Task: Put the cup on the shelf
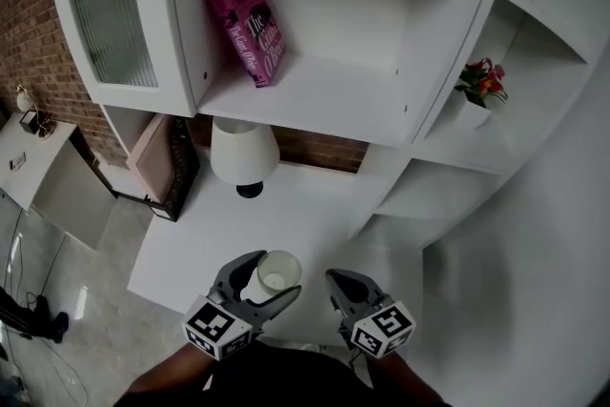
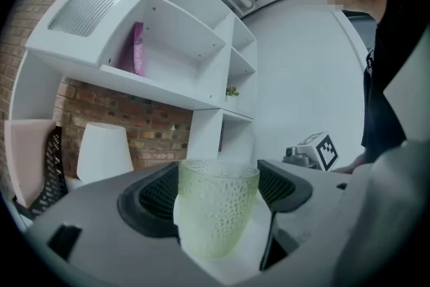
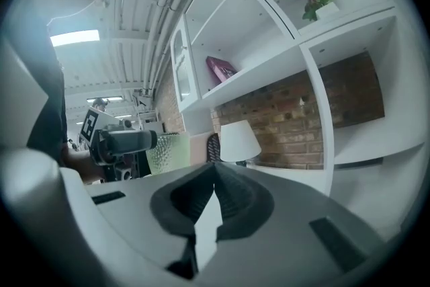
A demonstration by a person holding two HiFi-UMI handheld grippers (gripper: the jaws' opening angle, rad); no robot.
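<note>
White shelf unit on brick wall, lamp on tabletop below. Left gripper jaws clamp the cup, upright, low in front of the shelves. Right gripper jaws closed, empty. Cup looks like dimpled glass: rigid, light, breakable, probably slick. Grip mid-wall, moderate squeeze.

There is one shelf unit. On it stand one pink book and one flowering plant. Beneath it stands one white lamp. In front of it are one cup and two grippers: the left gripper and the right gripper.
</note>
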